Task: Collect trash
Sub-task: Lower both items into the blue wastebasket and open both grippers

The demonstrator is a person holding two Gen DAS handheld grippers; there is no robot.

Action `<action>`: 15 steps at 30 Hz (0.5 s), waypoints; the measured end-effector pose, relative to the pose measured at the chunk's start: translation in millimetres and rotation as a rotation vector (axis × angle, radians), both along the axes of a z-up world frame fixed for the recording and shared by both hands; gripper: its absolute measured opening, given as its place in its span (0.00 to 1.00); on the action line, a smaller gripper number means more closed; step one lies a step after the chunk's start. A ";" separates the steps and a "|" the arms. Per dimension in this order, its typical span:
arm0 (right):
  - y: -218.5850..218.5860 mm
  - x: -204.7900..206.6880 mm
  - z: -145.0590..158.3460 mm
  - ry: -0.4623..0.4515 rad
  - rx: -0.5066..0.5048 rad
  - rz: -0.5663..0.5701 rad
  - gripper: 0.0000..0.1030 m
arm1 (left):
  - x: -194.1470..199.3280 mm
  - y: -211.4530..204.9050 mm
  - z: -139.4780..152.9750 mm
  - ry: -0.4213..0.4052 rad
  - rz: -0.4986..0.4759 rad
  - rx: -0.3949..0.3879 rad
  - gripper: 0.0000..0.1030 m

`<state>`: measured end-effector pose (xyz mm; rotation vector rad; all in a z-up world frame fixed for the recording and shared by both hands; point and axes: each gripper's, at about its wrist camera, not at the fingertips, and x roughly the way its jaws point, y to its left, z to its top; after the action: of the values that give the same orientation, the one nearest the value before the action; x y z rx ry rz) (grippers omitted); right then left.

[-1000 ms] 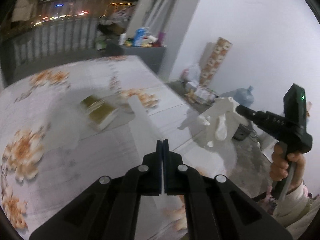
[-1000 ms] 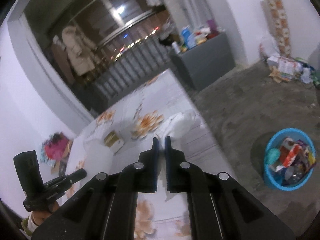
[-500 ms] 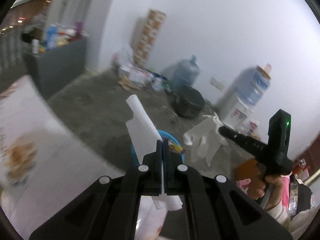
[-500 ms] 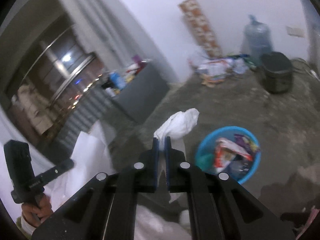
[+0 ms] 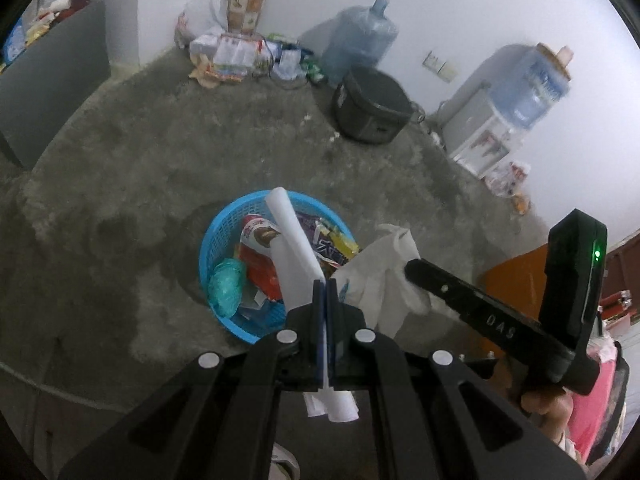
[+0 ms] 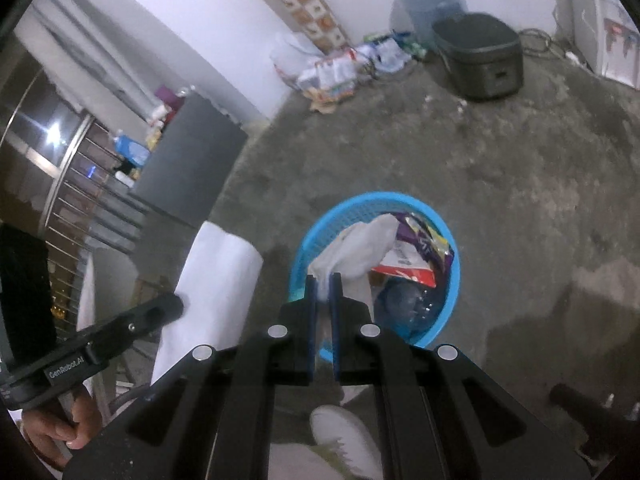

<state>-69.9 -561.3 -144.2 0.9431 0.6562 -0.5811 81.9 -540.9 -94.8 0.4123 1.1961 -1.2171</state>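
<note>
Above the blue basket [image 5: 224, 236] on the concrete floor [image 5: 160, 152]: left gripper [image 5: 325, 286], jaws clamped on a white paper strip [image 5: 294, 252]; right gripper [image 6: 324, 280], jaws nearly closed, pinching a crumpled white glove [image 6: 360, 248]. Basket already contains wrappers [image 5: 260, 264].

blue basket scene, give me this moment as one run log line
left gripper: shut on white paper sheet | right gripper: shut on crumpled white bag | both above blue basket | basket: holds wrappers | drop: not yet
</note>
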 end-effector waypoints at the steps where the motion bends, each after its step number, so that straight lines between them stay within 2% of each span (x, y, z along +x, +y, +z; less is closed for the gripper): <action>1: -3.5 3.3 -6.7 0.008 0.012 0.000 0.05 | 0.1 -7.1 -5.8 -0.006 -0.005 0.012 0.01; 4: -11.0 8.5 -21.3 -0.003 0.051 -0.004 0.05 | 0.8 -27.4 -22.1 -0.009 -0.009 0.025 0.01; 7: -18.5 15.4 -40.8 -0.002 0.106 -0.011 0.09 | 3.8 -43.6 -41.6 0.004 -0.011 0.033 0.03; 9: -22.5 17.7 -55.6 0.007 0.153 -0.013 0.16 | 7.1 -50.0 -54.4 0.011 0.003 0.067 0.12; 10: -23.4 17.7 -63.5 0.017 0.175 -0.018 0.20 | 8.4 -51.9 -57.8 0.016 0.010 0.078 0.20; 11: -24.0 17.2 -68.0 0.024 0.188 -0.026 0.29 | 9.4 -52.2 -60.8 0.023 0.016 0.084 0.22; 12: -23.0 15.4 -73.4 0.029 0.204 -0.032 0.32 | 10.2 -53.0 -63.5 0.030 0.018 0.086 0.22; 15: -19.1 8.8 -86.4 0.050 0.236 -0.041 0.34 | 11.1 -53.1 -64.4 0.031 0.017 0.082 0.23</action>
<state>-61.1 -580.3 -230.7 1.1680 0.7628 -0.5728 93.0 -594.0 -159.1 0.4451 1.2769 -1.1658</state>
